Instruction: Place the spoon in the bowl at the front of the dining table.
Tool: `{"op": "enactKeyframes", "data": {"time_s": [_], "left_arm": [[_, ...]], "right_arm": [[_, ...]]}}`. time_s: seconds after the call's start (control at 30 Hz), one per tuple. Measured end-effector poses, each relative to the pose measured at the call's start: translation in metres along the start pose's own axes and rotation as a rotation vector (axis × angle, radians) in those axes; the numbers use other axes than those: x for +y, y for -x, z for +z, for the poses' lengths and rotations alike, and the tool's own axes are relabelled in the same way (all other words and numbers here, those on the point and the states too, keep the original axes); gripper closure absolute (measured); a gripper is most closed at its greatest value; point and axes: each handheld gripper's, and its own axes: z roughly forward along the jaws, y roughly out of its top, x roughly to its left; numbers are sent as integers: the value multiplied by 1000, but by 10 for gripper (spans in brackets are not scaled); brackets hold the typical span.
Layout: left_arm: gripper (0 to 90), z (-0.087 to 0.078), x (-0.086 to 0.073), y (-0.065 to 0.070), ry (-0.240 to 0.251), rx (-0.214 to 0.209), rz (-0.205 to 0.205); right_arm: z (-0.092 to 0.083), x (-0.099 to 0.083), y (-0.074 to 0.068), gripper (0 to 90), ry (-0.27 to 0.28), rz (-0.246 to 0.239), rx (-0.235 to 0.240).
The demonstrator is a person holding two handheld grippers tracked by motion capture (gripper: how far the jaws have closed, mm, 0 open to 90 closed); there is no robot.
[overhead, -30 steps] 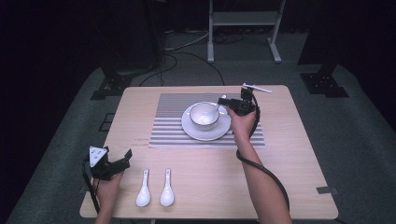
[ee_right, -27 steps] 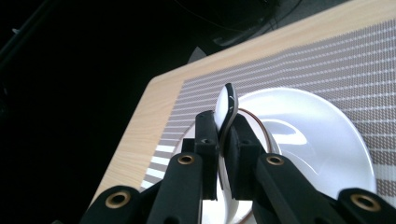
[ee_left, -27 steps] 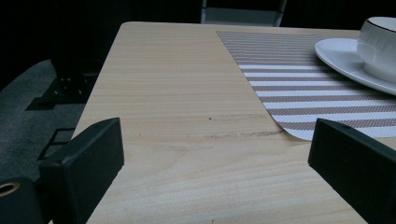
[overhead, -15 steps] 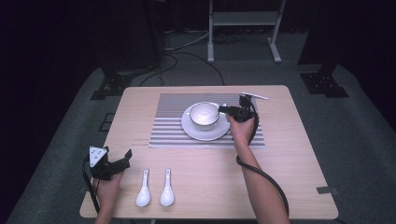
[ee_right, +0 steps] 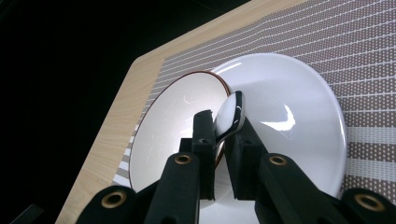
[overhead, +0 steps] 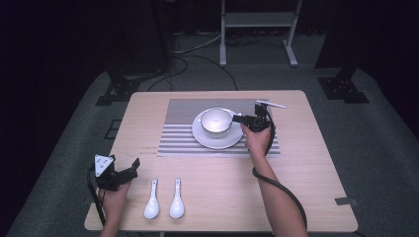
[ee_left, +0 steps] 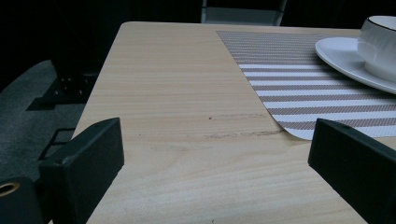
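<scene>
Striped placemat (overhead: 217, 129) on a pale wooden table (overhead: 296, 168), dark room around.
Right gripper (ee_right: 223, 140) clamps a white spoon (ee_right: 229, 114) over the bowl (ee_right: 173, 121); left gripper (ee_left: 215, 154) rests with jaws apart.

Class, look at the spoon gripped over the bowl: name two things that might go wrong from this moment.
1. The right gripper pinches the glossy white spoon only by its handle, so it may slip or twist in the jaws.
2. The spoon's head hangs right beside the bowl's rim; a careless move could knock the bowl, shifting it on its plate.
</scene>
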Motion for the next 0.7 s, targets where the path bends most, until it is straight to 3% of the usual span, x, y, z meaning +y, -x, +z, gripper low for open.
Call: {"op": "enactKeyframes", "data": {"time_s": [0.7], "left_arm": [[22,1,0,-1,-1,4,-9]], "right_arm": [[-7,0,3,785,-53,-34,27]]}}
